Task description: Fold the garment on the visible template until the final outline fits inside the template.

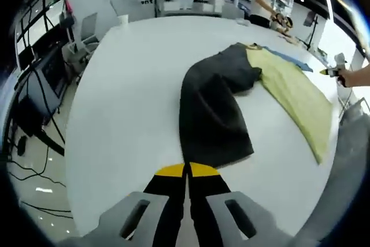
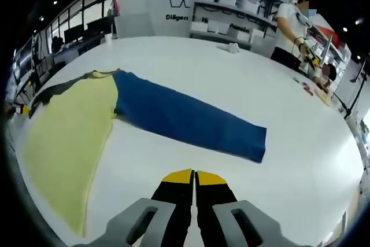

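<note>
Left gripper view: left gripper (image 1: 187,172), jaws pressed together and holding nothing, sits just short of the dark sleeve (image 1: 213,108), whose long axis runs away from the jaws toward the yellow body (image 1: 292,93). Right gripper view: right gripper (image 2: 193,177), jaws likewise closed and empty, faces the blue sleeve (image 2: 185,117), lying crosswise on the white table (image 2: 243,79). Judgement: each gripper is nearer its own sleeve.
</note>
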`<state>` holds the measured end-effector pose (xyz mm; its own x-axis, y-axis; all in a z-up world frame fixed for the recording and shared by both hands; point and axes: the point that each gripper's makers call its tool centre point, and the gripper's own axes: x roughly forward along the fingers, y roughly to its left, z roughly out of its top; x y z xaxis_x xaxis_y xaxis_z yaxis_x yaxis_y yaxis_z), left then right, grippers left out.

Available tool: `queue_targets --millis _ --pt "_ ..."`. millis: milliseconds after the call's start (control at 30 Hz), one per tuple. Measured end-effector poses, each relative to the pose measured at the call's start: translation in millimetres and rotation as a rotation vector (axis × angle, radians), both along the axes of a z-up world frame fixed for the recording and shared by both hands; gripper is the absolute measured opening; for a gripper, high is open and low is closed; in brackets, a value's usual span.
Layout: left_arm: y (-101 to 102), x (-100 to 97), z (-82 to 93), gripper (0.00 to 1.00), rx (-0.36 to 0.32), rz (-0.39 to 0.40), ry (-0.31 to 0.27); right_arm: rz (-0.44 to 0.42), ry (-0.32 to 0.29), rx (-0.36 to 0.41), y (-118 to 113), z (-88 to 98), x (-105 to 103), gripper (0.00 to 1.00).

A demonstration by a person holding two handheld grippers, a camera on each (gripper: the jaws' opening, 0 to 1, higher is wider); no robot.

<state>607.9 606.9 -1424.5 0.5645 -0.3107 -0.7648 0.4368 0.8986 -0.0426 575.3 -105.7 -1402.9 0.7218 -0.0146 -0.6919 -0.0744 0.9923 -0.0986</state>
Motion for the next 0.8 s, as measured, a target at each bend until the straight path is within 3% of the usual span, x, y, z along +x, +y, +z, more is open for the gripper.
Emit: queue_targets --millis 133,300,467,600,800 --pt "7 9.6 6.8 0.03 0.019 -0.001 -0.021 0.091 -0.022 0.057 33 0.5 10 0.00" --pt "13 19.5 10.4 0.03 0.058 -0.017 -0.035 0.259 -0.029 0.143 96 0.6 20 0.01" --pt "21 31.3 15.9 0.03 0.080 -0.022 -0.046 0.390 -0.027 0.164 142 0.7 24 0.06" --pt "30 38.8 18.2 0.03 0.107 -0.030 -0.051 0.483 -0.009 0.171 165 -4.6 21 0.09" --pt "44 50.9 19.2 0.03 0.171 -0.060 -0.057 0.570 0.038 0.164 183 -16.2 8 0.09"
